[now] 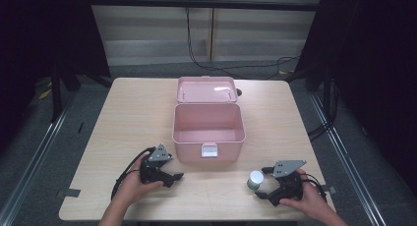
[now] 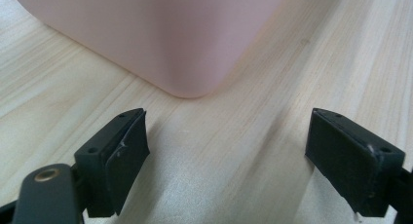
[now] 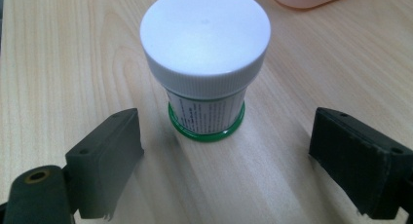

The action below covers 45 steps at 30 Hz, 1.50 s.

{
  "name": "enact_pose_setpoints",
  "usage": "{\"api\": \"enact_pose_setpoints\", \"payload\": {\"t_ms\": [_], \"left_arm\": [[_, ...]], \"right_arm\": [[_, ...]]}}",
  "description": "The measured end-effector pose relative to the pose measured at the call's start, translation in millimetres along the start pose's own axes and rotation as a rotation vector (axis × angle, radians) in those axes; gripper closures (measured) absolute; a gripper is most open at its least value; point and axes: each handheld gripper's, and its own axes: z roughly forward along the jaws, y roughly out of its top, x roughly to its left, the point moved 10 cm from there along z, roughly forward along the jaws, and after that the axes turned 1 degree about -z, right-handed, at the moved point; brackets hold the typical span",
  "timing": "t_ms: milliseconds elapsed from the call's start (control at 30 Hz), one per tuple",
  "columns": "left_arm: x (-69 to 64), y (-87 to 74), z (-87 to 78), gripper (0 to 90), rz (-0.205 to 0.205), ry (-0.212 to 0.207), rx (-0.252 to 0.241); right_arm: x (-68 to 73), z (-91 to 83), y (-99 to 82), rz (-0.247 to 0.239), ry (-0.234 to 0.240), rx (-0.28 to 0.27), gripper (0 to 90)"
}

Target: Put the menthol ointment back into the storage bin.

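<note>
Light wood table (image 1: 133, 108), pink plastic storage box (image 1: 208, 130) sitting mid-table with its hinged lid (image 1: 207, 89) flipped open toward the far side, interior looks empty, white latch tab (image 1: 209, 150) on the near wall. Left gripper (image 1: 173, 177) is held in the person's left hand (image 1: 132, 185) just off the box's near-left corner, resting low at the table, jaws spread wide with nothing between them; in the left gripper view the rounded pink corner of the box sits just ahead of the jaws, not touching either pad, bare wood in the gap. Right gripper (image 1: 264, 195) is in the right hand (image 1: 310, 201) at the near-right of the table, grey three-cornered plate on top, cable trailing behind it. Its jaws are also wide apart. Small jar (image 1: 255, 180) with white ribbed screw cap, green base ring and printed label (text too small to read) stands upright on the table just in front of the right gripper, near the box's near-right corner but clear of it. In the right gripper view the jar (image 3: 206, 68) is centred ahead of the two jaws, slightly beyond the pads, no contact on either side, and a corner of the pink box shows at the top edge. Black cables run across the floor beyond the table's far edge.
</note>
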Motion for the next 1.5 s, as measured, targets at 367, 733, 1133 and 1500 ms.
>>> {"api": "enact_pose_setpoints", "payload": {"t_ms": [367,733,1133,1500], "left_arm": [[-0.3,0.1,0.2,15.1,-0.004,-0.002,-0.001],[0.0,0.0,0.0,15.0,-0.001,-0.001,0.0],[-0.4,0.3,0.1,15.0,-0.009,-0.005,-0.004],[-0.3,0.3,0.1,15.0,-0.009,-0.009,-0.005]], "right_arm": [[0.4,-3.3,2.6,0.042,-0.004,0.184,14.9],[3.5,-15.7,9.7,0.048,0.053,0.399,23.7],[1.6,-20.8,29.6,0.071,0.062,0.438,32.6],[4.9,-16.9,37.2,0.064,0.085,0.444,42.5]]}}
